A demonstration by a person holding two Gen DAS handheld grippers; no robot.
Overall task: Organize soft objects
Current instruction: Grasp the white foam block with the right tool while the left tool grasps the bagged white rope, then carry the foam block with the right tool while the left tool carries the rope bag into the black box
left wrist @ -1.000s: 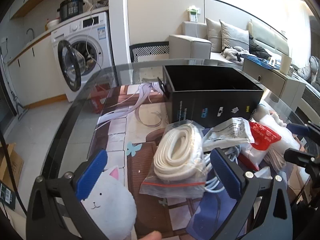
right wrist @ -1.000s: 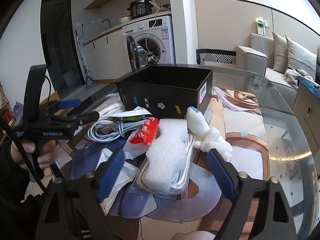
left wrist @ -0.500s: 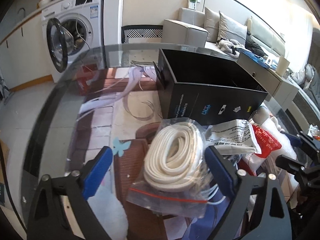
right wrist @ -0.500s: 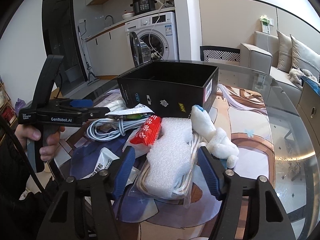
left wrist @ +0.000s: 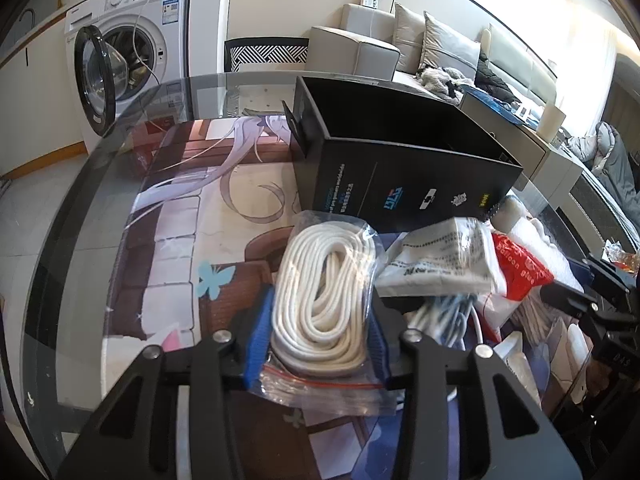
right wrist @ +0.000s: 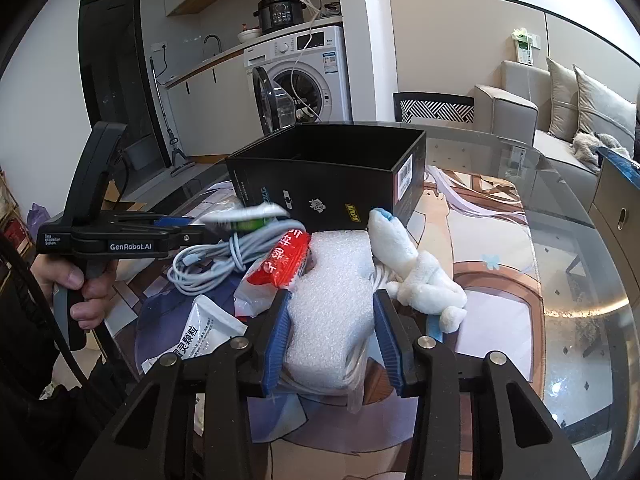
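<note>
Rope bag (left wrist: 326, 312): clear zip bag of coiled white rope, on the table mat (left wrist: 224, 208) in front of the black box (left wrist: 404, 184). Left gripper (left wrist: 318, 338) jaws have just been closing; blue pads now press the bag on both sides. Foam block (right wrist: 334, 304) lies near the box, between a red packet (right wrist: 286, 262) and a white plush (right wrist: 416, 276). Right gripper (right wrist: 332, 344) has just closed, pads clamped on the foam's sides. White cable (right wrist: 216, 262) loose beside the packet.
</note>
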